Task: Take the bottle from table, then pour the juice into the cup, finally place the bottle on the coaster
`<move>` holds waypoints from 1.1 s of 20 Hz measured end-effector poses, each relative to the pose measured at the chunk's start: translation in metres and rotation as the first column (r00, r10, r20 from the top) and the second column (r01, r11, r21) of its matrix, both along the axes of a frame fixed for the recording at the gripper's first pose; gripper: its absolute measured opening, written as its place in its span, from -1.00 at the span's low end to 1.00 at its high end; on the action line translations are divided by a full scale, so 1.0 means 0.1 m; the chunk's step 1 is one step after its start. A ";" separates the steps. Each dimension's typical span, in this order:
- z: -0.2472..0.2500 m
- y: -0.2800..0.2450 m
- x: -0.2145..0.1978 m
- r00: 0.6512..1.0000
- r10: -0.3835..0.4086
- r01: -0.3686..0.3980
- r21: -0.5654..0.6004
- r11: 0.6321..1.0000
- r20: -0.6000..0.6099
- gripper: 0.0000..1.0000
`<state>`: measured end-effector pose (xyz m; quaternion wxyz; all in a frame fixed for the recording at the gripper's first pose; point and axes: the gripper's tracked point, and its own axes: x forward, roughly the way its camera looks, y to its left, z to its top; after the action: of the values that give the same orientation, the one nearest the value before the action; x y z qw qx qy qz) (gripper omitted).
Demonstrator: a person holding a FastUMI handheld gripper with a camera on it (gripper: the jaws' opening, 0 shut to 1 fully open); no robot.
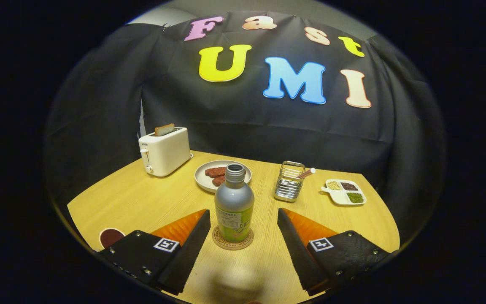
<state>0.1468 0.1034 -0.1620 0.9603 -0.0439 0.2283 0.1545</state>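
Note:
A silver bottle (234, 202) with a green label and no cap stands upright on a round brown coaster (232, 240). It sits between my two fingers and slightly ahead of their tips. My gripper (243, 217) is open, with a clear gap on each side of the bottle, touching nothing. A cup (111, 237) holding dark liquid stands near the table's front edge, just left of my left finger (188, 236), partly hidden by it.
On the wooden table (141, 198) beyond the bottle: a white toaster (165, 151) with a slice of bread at the back left, a plate (203, 177) of reddish food, a wire holder (290, 181), and a divided dish (345, 192) of grains at the right.

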 end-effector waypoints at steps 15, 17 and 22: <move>1.17 -0.43 -0.90 0.958 -0.129 0.113 0.076 0.991 0.256 0.93; 1.31 -0.53 -1.00 0.935 -0.163 0.145 0.080 0.986 0.315 0.93; 1.43 -0.52 -1.12 0.915 -0.216 0.168 0.164 0.972 0.341 0.92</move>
<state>0.0346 0.0516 -0.0191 0.9969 0.0149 0.0430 0.0636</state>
